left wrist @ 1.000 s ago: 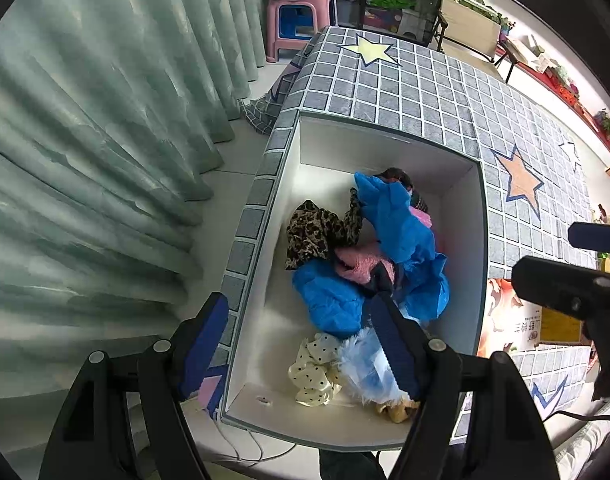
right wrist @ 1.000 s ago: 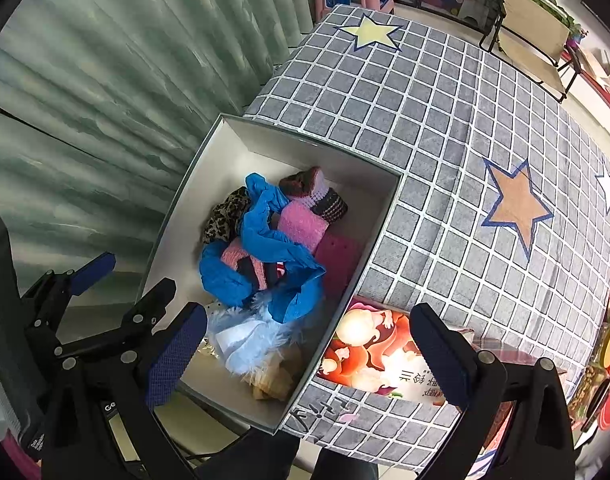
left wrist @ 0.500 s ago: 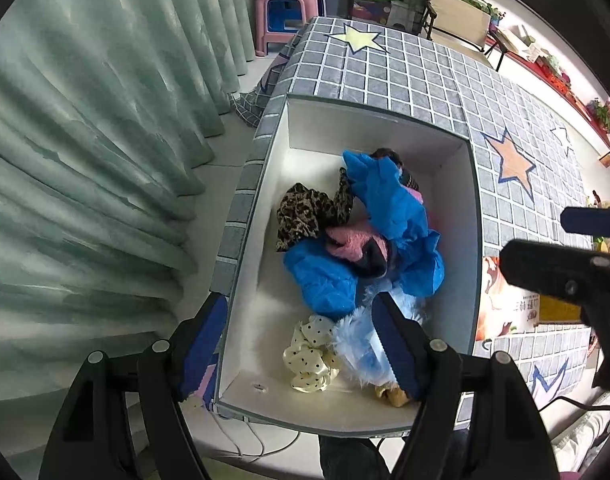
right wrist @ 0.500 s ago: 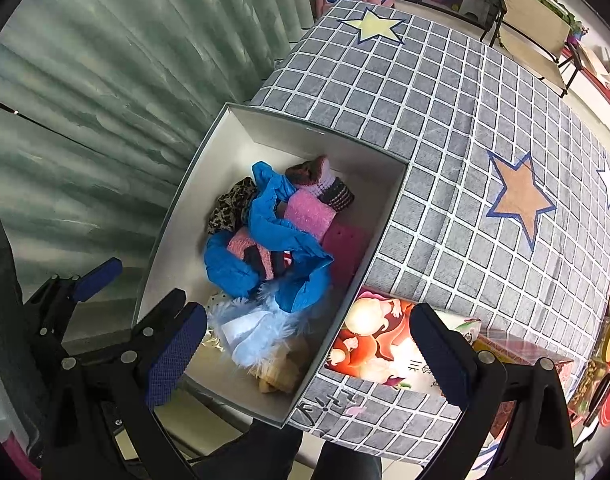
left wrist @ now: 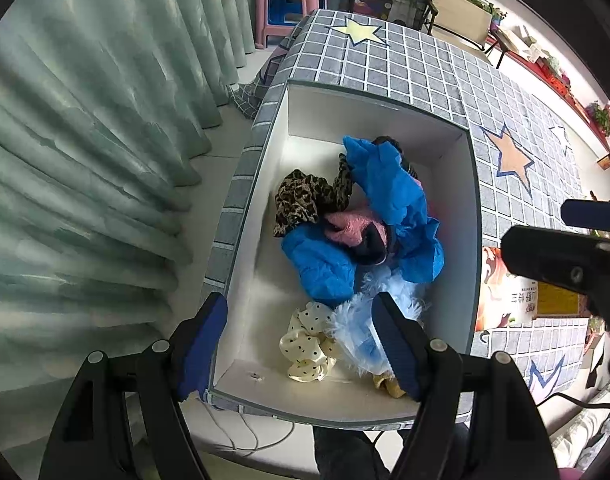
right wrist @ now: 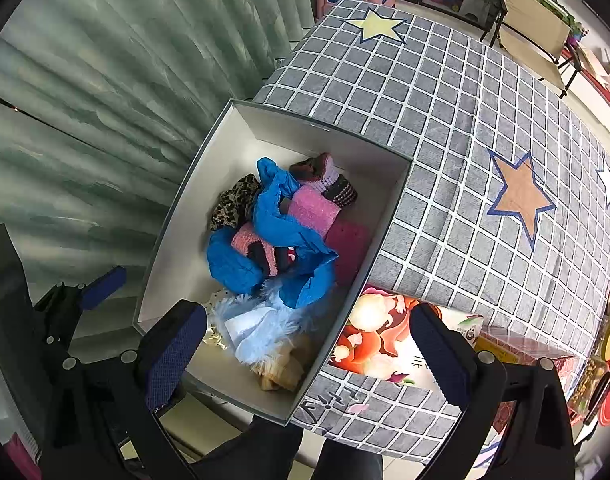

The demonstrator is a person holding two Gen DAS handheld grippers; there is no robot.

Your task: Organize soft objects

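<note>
Pale green curtains hang along the left side of the room, and one pink stool stands at the far end. The table carries a grey grid-pattern cloth printed with stars – three are visible in the right wrist view. One white box sits at the table's near left corner. The soft objects lie inside it: a leopard-print cloth, a crumpled blue cloth, a pink knit piece, one cream dotted scrunchie and a pale blue fluffy item. One printed packet lies just beside the box's right wall. Left gripper – jaws apart, empty, above the box's near end. Right gripper – jaws wide apart, empty, above the box's right wall.
</note>
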